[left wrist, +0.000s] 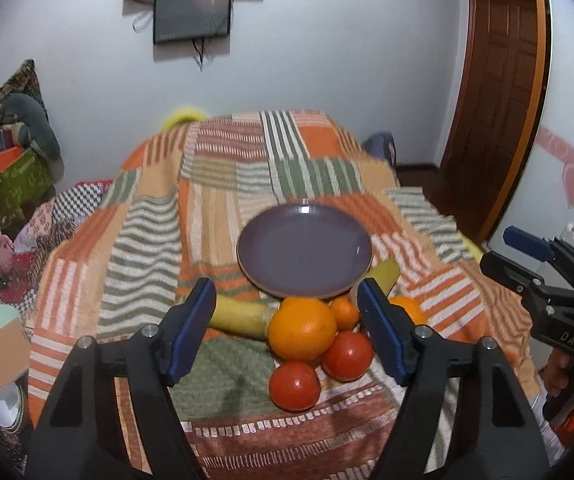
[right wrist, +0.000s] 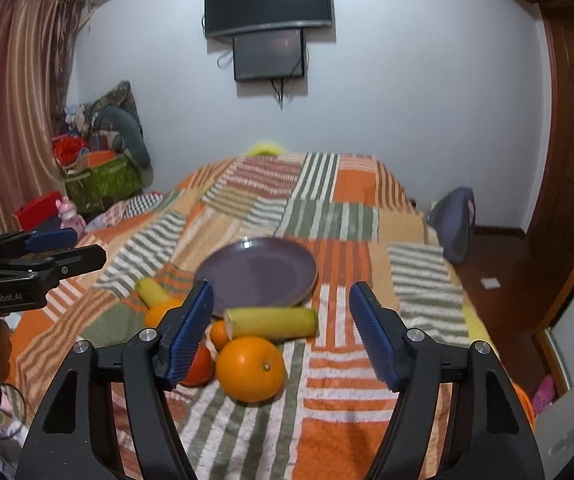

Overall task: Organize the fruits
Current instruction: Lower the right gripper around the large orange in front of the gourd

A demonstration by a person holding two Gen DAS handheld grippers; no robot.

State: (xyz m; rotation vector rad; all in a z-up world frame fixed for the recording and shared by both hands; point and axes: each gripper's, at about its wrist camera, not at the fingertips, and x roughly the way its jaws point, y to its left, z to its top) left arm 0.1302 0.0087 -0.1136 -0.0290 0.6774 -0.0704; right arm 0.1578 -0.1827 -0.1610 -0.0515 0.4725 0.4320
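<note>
- Purple plate lies empty on the striped patchwork blanket, far from you behind the fruits.
- Your left gripper has its blue fingers wide apart and holds nothing; it hangs above the fruit group.
- Between these fingers you see the big orange, touching the near rim of the plate, and two tomatoes just near of it, which touch each other.
- One small orange sits to the right of the big orange, and one yellow banana piece lies to the left.
- Your right gripper is also spread open and empty.
- In the right wrist view a second banana piece lies between the big orange and the plate.
- On the far wall a dark screen hangs.
</note>
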